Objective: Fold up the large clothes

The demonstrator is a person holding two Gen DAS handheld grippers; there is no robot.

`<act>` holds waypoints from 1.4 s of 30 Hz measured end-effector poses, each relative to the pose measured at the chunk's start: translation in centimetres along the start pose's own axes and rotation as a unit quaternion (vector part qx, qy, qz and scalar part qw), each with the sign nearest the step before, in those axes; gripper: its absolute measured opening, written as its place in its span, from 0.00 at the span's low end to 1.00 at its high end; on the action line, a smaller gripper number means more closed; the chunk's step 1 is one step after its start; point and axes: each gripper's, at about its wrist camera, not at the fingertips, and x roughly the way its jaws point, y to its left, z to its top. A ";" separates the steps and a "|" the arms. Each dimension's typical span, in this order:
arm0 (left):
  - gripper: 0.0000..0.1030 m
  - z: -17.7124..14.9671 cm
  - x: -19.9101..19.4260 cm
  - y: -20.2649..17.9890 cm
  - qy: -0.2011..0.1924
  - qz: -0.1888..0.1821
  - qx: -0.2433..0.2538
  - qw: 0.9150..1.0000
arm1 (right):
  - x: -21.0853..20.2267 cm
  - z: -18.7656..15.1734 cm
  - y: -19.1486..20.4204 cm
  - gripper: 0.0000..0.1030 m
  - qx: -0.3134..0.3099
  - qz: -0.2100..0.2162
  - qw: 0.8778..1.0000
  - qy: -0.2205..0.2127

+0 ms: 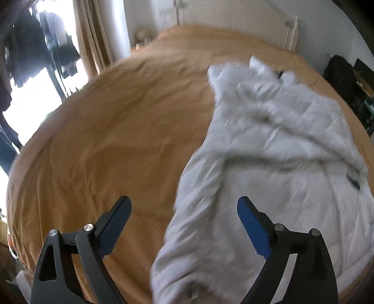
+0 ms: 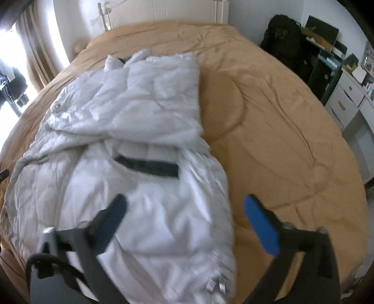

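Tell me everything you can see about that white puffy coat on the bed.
The white quilted puffer coat looks padded and slightly shiny. It lies spread out and rumpled on the tan bedspread, partly folded over itself, a dark band showing across its middle and small tags at its near hem. Both open claws hover above it, neither touching.

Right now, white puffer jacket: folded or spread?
Partly folded. The white puffer jacket lies rumpled on the tan bedspread, one section doubled over its middle.

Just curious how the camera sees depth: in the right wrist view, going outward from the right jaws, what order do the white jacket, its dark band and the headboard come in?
1. White jacket, under the jaws.
2. Dark band, mid-jacket.
3. Headboard, far end of the bed.
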 end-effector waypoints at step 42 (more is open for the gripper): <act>0.34 -6.7 1.5 5.1 0.141 -0.098 -0.135 0.976 | -4.7 -4.4 0.8 0.56 0.096 0.163 0.981 0.043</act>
